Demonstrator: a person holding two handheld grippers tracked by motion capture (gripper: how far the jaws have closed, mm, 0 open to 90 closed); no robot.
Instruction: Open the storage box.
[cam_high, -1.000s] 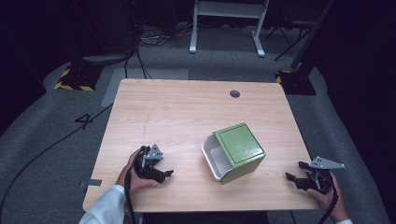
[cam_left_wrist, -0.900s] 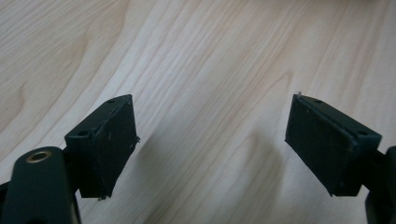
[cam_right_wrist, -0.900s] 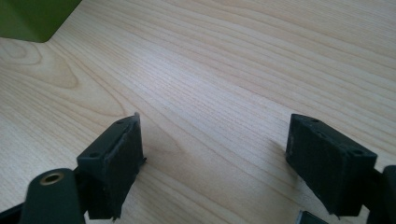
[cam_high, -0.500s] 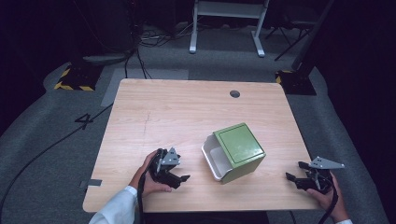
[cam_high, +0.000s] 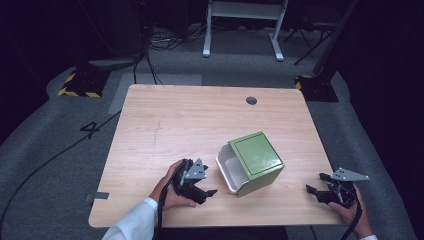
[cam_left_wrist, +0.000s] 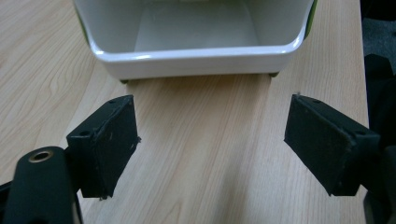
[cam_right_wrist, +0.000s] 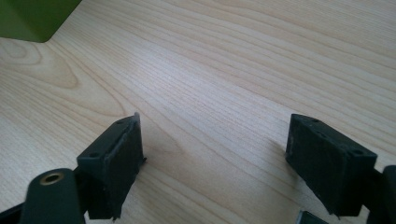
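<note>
A green box (cam_high: 256, 160) lies on its side on the wooden table (cam_high: 190, 120), its white-lined open mouth (cam_high: 227, 172) turned toward the left. My left gripper (cam_high: 207, 192) is open just left of that mouth, a short gap away. From the left gripper view the white rim (cam_left_wrist: 196, 58) spans the top, and the open left gripper (cam_left_wrist: 210, 144) has bare wood between its jaws. My right gripper (cam_high: 315, 192) stands open near the table's right front corner, apart from the box. The right gripper (cam_right_wrist: 215, 158) frames bare table, with a green box corner (cam_right_wrist: 32, 18) at upper left.
A small dark round hole (cam_high: 251, 100) sits near the table's far edge. Beyond the table are a white metal stand (cam_high: 245, 25), floor cables (cam_high: 160, 40) and yellow-black hazard tape (cam_high: 75, 92). A cable (cam_high: 50, 155) trails off left over the grey floor.
My left gripper has slid right along the front of the table, closing in on the box's open mouth. The right gripper and the box have stayed put.
</note>
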